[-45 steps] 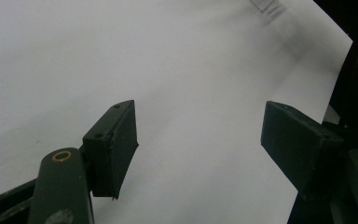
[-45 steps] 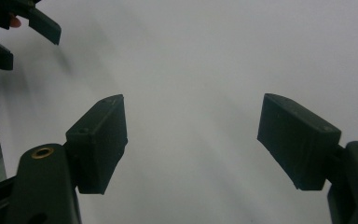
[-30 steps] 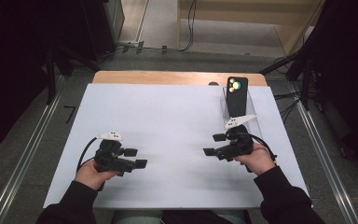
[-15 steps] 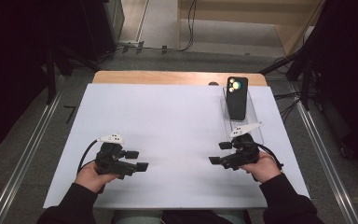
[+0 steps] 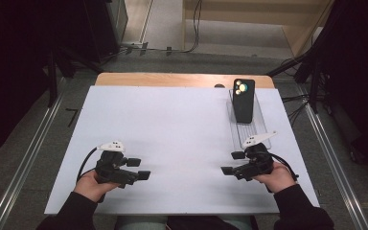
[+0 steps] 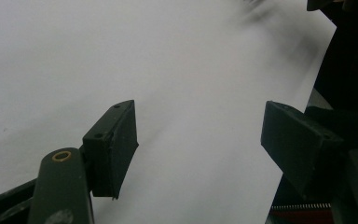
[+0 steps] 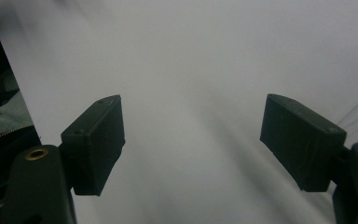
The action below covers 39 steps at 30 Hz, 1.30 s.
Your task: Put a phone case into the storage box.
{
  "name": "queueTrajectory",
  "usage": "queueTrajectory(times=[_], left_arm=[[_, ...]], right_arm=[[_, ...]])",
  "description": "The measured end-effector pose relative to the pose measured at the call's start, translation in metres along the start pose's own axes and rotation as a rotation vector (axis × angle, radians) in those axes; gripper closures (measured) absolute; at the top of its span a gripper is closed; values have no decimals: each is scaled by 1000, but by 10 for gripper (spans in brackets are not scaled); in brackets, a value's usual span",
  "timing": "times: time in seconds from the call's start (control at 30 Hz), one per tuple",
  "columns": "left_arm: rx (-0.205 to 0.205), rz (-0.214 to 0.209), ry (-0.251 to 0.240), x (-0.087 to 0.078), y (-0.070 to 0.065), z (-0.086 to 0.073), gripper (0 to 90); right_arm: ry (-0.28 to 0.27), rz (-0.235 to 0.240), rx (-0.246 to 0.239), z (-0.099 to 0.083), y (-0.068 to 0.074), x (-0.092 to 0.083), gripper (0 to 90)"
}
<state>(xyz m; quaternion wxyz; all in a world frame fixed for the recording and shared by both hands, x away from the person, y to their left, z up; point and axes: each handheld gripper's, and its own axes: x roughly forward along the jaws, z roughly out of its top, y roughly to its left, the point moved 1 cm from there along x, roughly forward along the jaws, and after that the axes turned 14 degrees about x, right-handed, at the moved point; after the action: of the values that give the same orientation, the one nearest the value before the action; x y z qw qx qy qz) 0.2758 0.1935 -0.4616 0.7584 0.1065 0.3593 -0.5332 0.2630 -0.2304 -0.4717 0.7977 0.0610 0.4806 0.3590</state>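
left gripper (image 5: 143, 168), right gripper (image 5: 230, 163), both parted, empty

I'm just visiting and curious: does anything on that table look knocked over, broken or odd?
Nothing stands out. The dark phone leans upright in its clear stand at the far right of the white table. Both grippers, left and right, hover open and hold nothing. No spills or damage show.

Left gripper (image 5: 141, 168): held low near the table's near-left corner, jaws apart, nothing between them. Right gripper (image 5: 233, 163): near the near-right corner, jaws apart and just opening wider, nothing between them.
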Motion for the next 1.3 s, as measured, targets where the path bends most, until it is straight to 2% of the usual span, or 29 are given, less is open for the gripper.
queueTrajectory(times=[0.4, 0.73, 1.0, 1.3], left_arm=[[-5, 6, -1, -4, -1, -5, 273], [-8, 9, 3, -6, -1, -8, 273], [-17, 14, 6, -4, 2, -10, 273], [-27, 20, 11, -4, 6, -11, 273]], right_arm=[[-4, -29, 23, -16, -7, -12, 199], [-43, -43, 21, -26, -16, -19, 199], [-30, -47, 29, -30, -24, -15, 199], [-24, -47, 32, -30, -25, -13, 200]])
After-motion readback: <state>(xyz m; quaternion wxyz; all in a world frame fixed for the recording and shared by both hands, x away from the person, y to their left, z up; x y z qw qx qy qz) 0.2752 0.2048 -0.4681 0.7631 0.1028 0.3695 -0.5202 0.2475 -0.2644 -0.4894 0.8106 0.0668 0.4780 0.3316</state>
